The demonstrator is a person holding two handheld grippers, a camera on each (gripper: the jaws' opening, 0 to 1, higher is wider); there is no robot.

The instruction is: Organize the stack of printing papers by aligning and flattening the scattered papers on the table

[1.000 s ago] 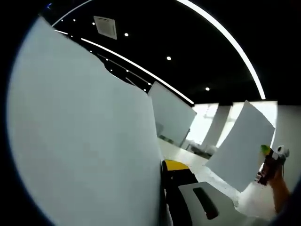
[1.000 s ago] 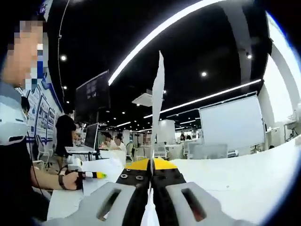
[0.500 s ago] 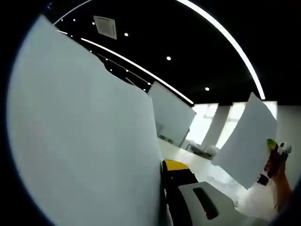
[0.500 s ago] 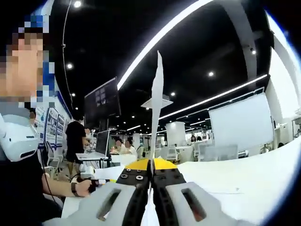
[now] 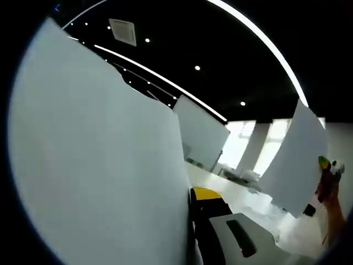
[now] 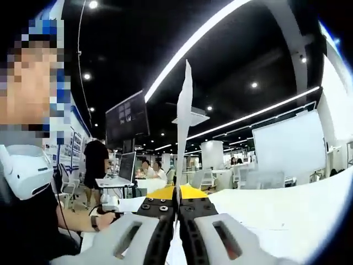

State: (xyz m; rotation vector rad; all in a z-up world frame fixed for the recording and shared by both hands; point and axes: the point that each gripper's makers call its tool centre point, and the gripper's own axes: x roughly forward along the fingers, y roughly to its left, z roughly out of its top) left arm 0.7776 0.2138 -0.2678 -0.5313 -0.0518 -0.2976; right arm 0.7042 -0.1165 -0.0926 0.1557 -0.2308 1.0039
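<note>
Your right gripper is clamped on 1 paper sheet (held upright, edge-on); your left gripper pinches another sheet above the table; sheets could flop or slip.

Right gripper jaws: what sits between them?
In the right gripper view, a paper sheet, seen edge-on, is pinched between the right gripper jaws and rises upward.

Matt white paper sheet, smooth (edge-on between grey plastic tool jaws)
</note>
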